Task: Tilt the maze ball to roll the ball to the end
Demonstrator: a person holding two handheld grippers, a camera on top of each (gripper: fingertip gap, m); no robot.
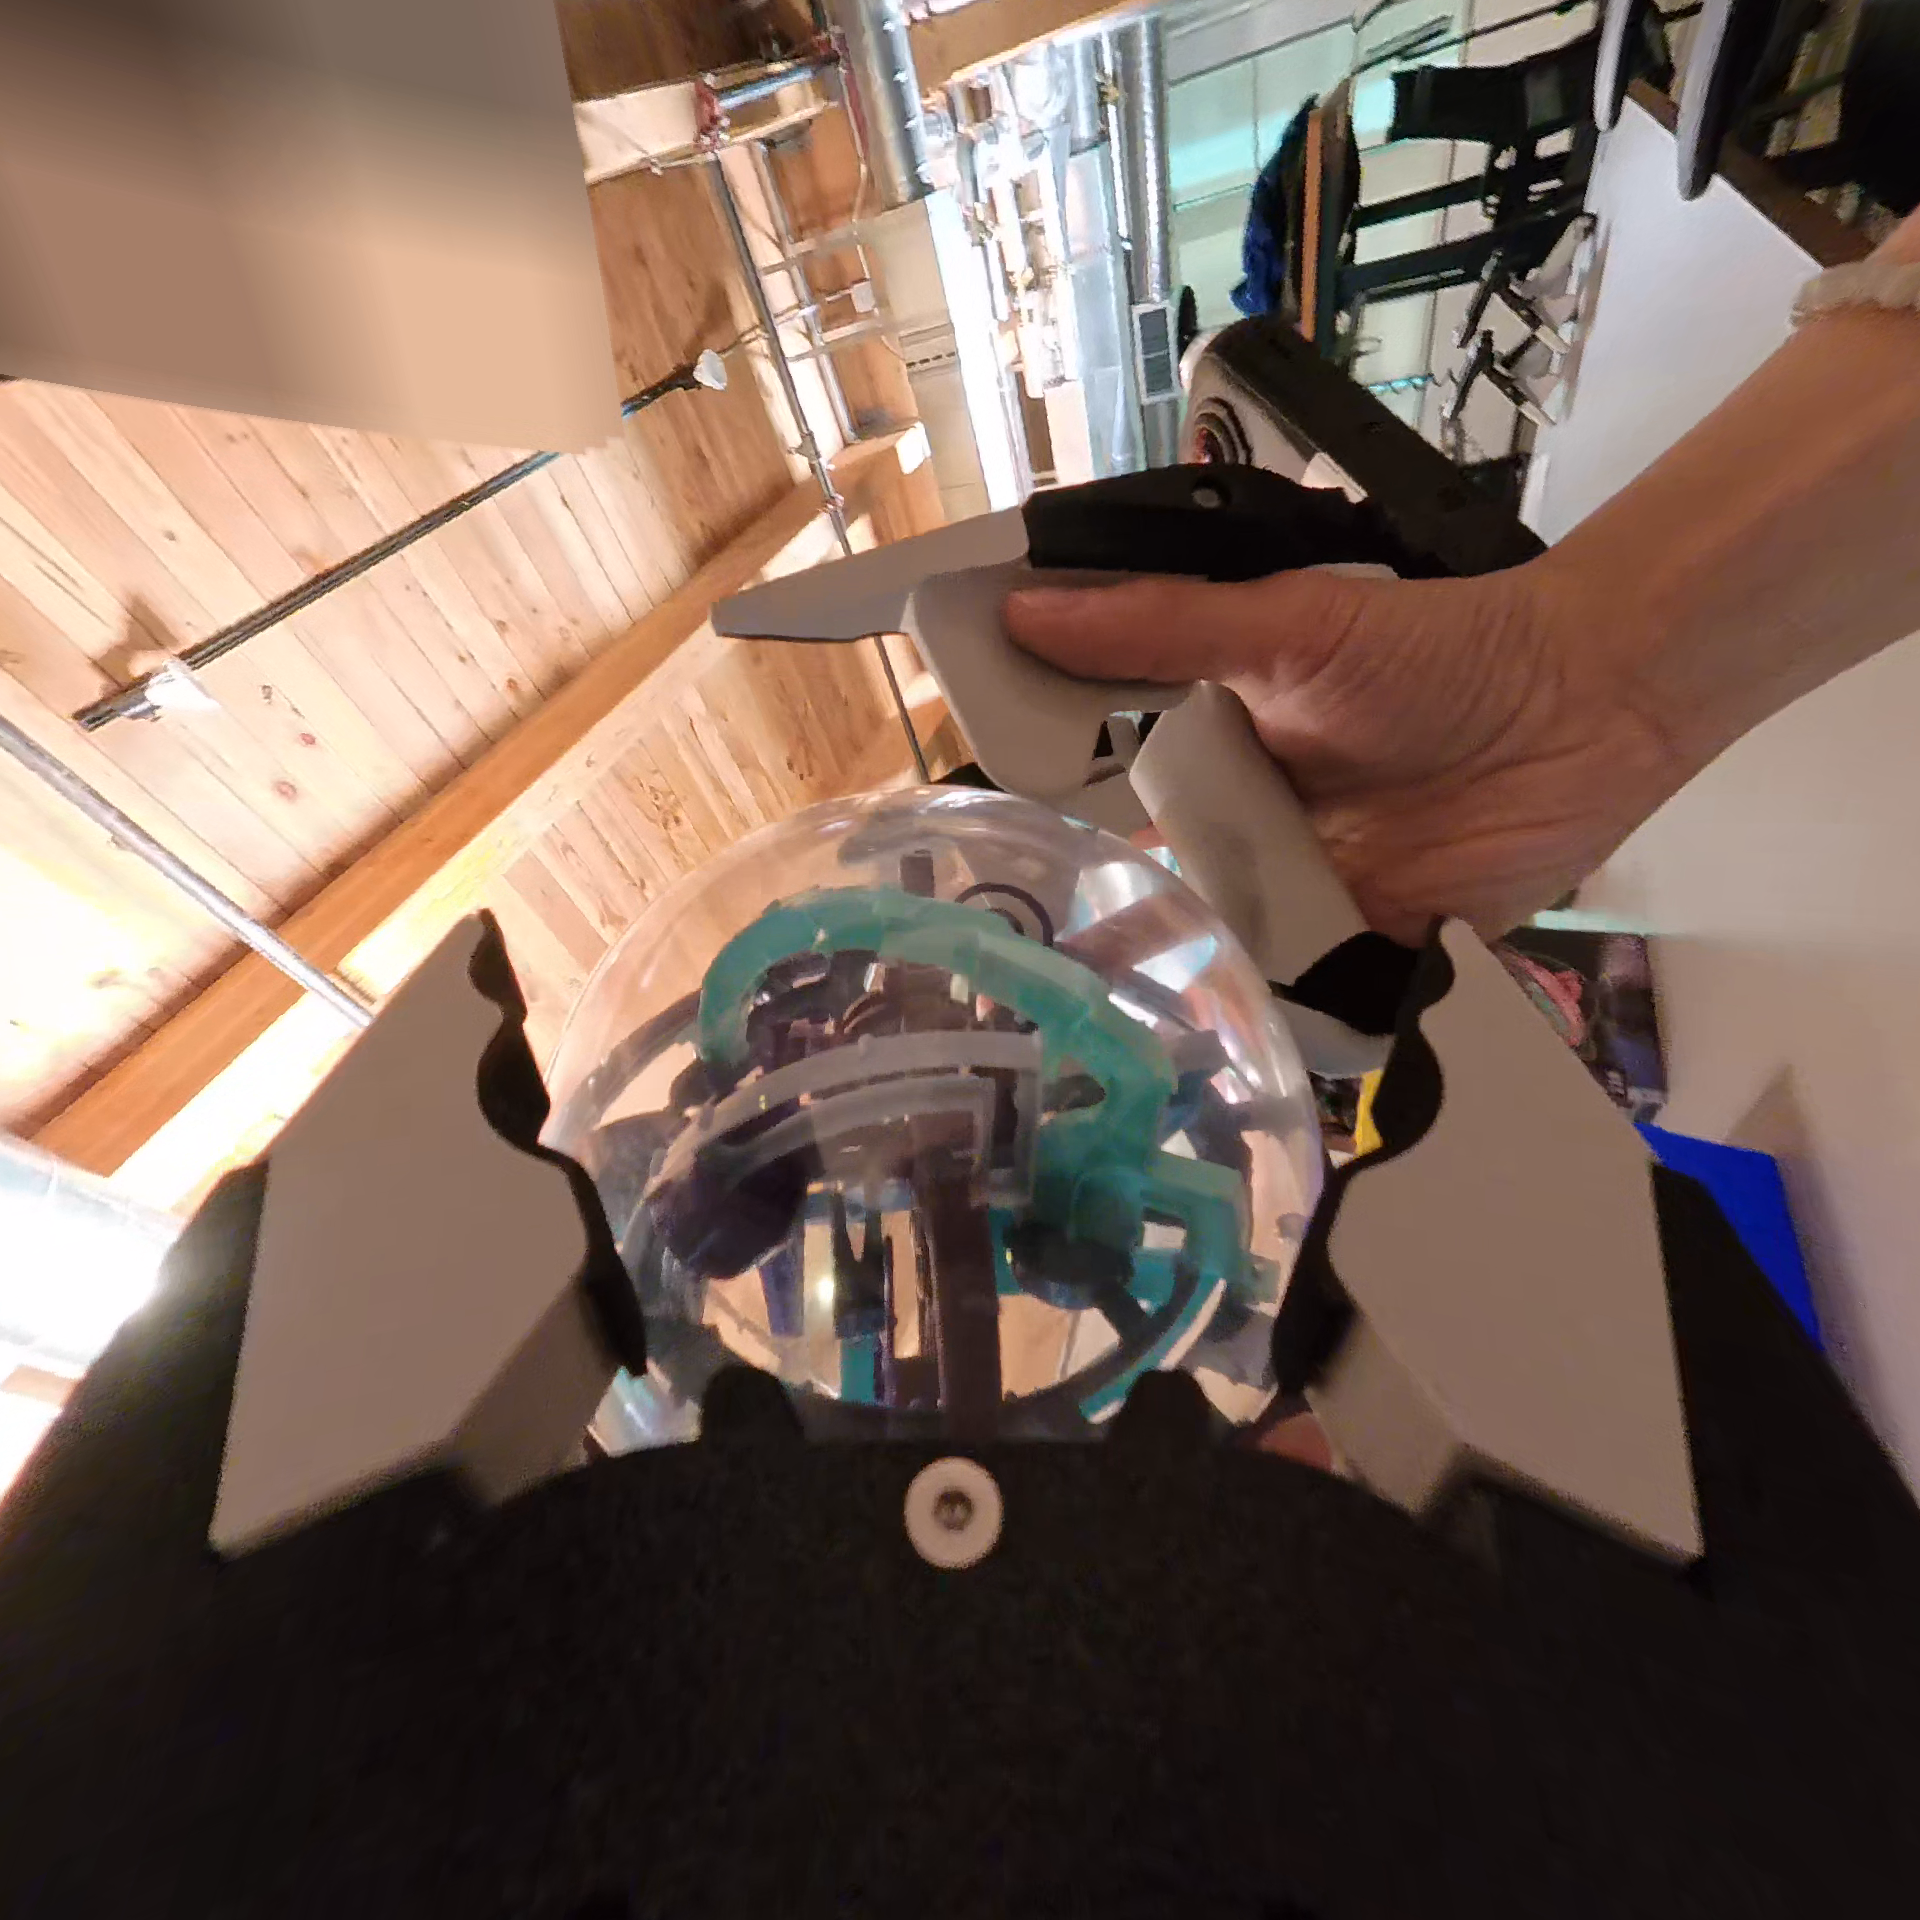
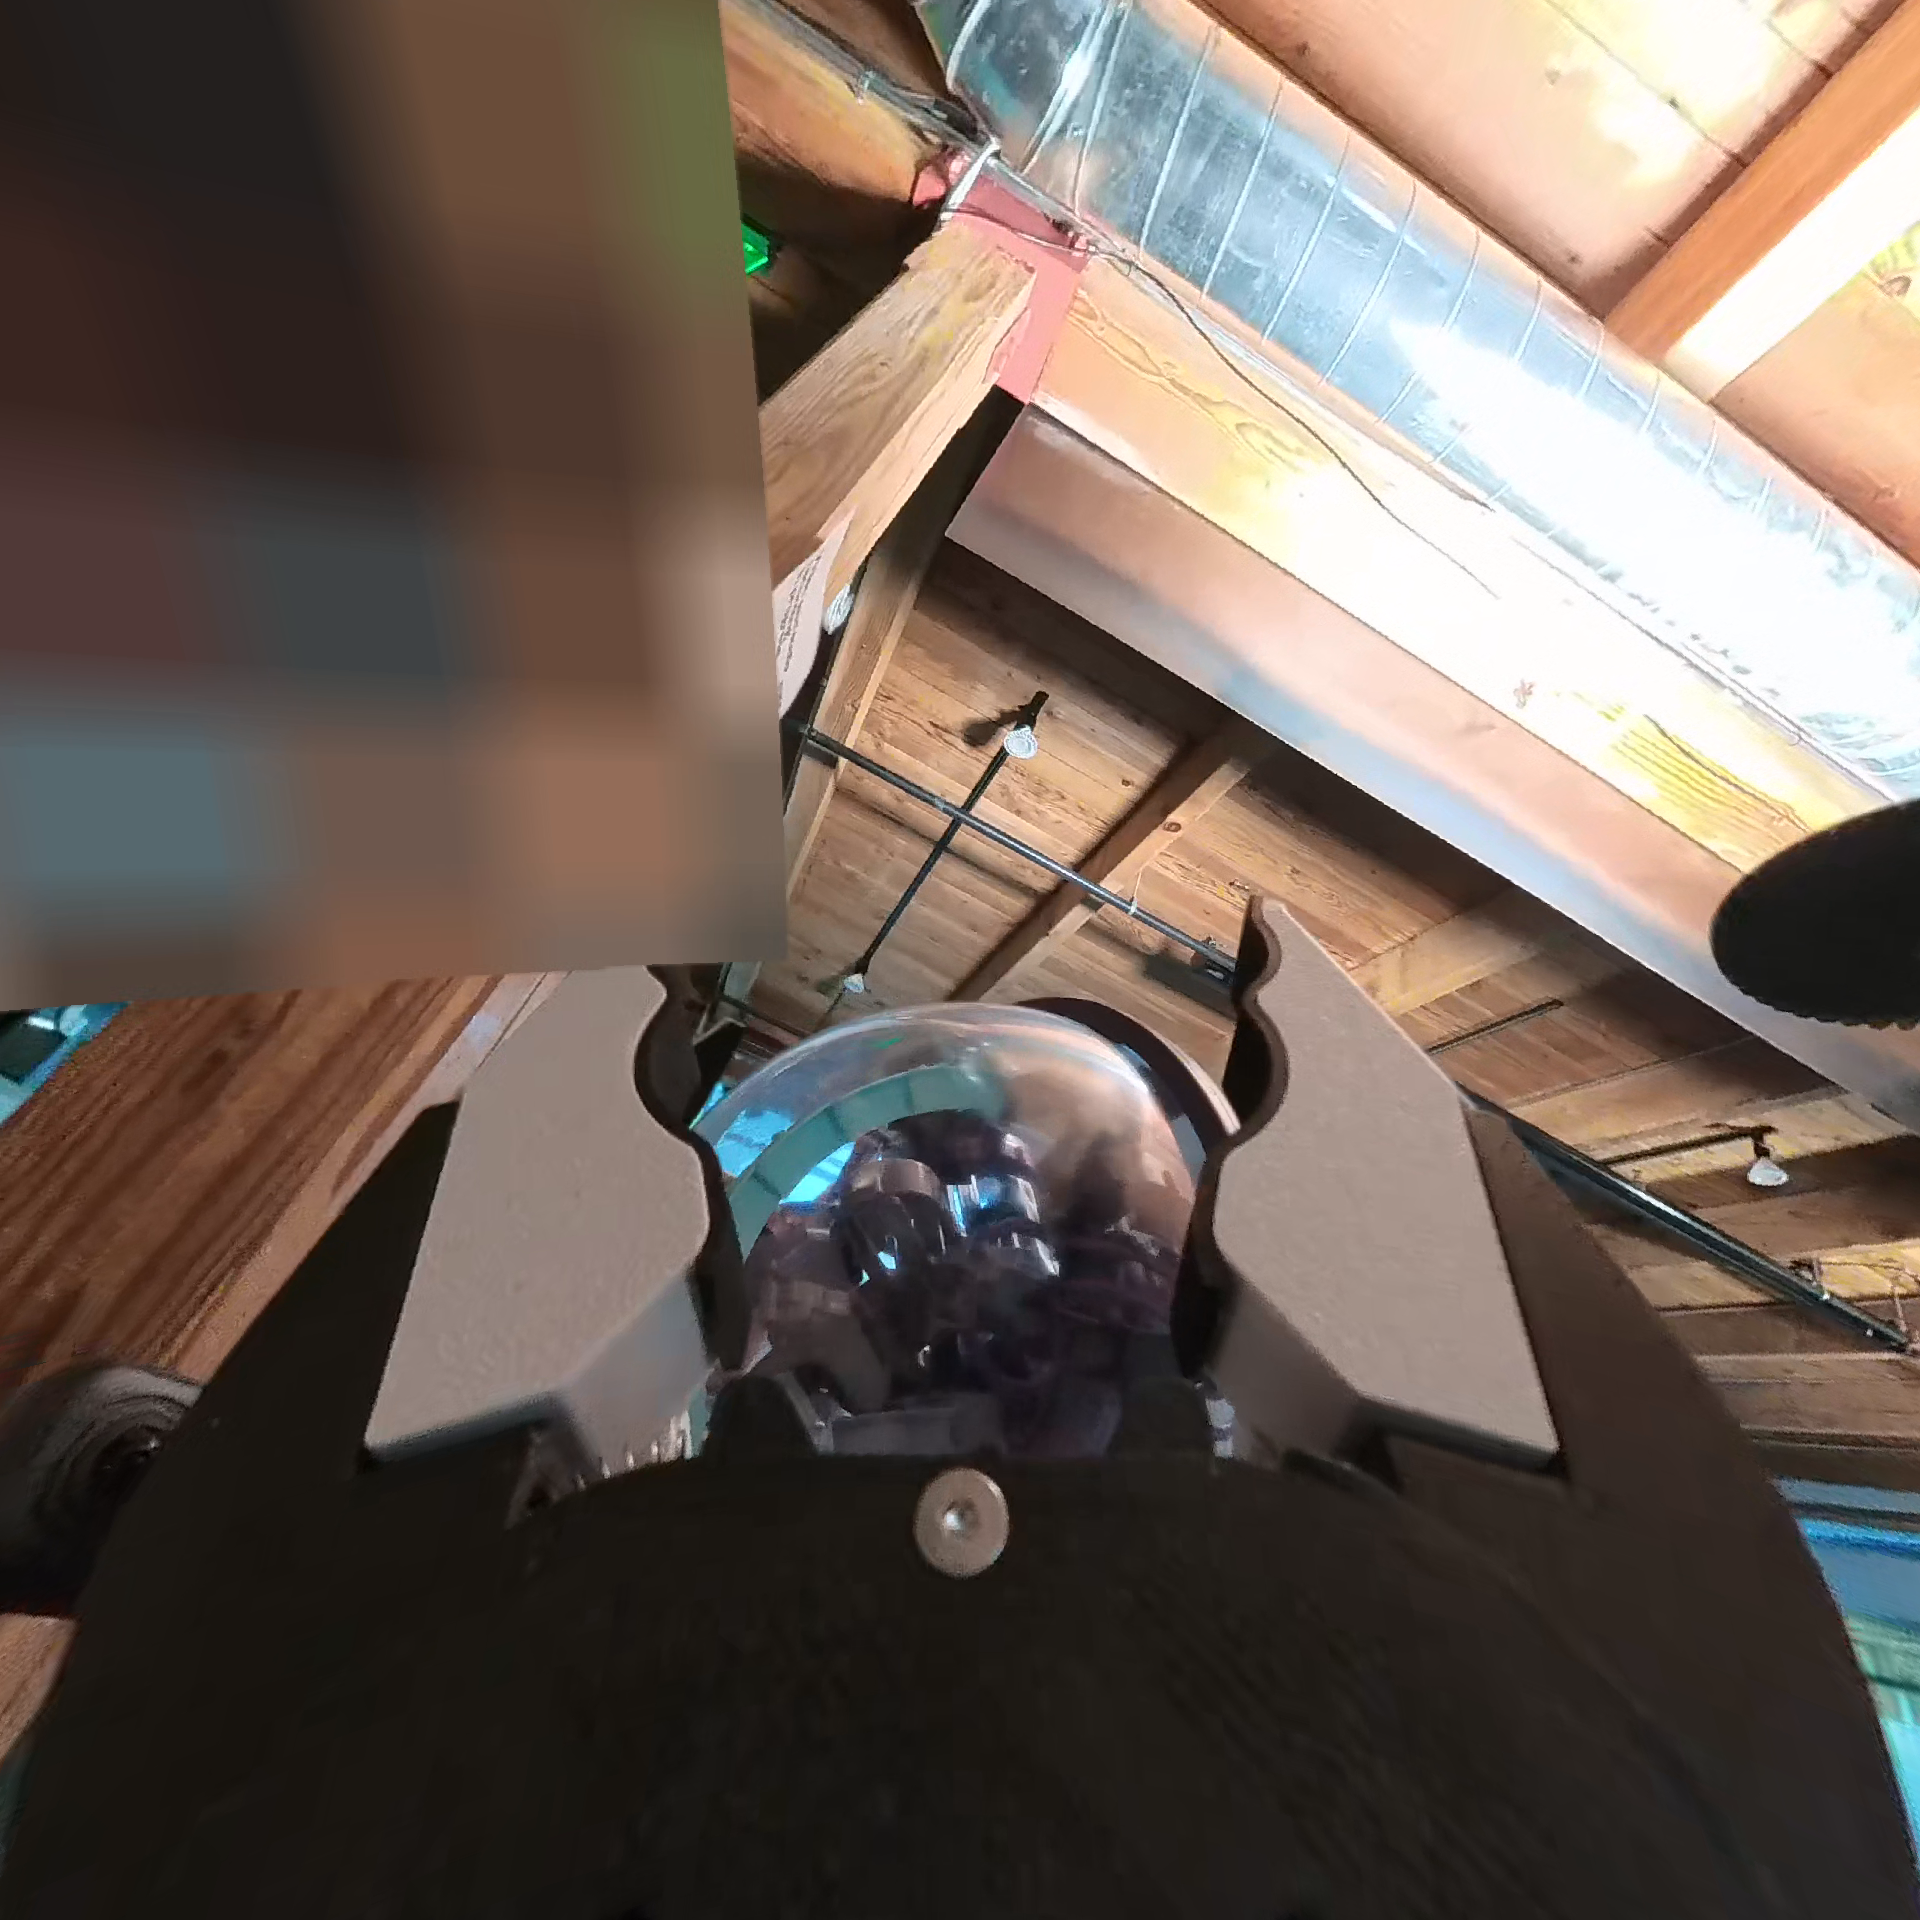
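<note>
Maze ball (image 1: 935, 1122), teal and grey tracks inside its clear shell, clamped in both grippers' jaws.

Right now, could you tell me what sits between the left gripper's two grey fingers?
The clear plastic maze ball with teal tracks, clamped between both fingers, as the left wrist view shows.

clear maze ball (image 1: 935, 1091), teal and purple tracks inside; grey-white fingers (image 1: 416, 1195); black pads (image 1: 520, 1091).
</note>
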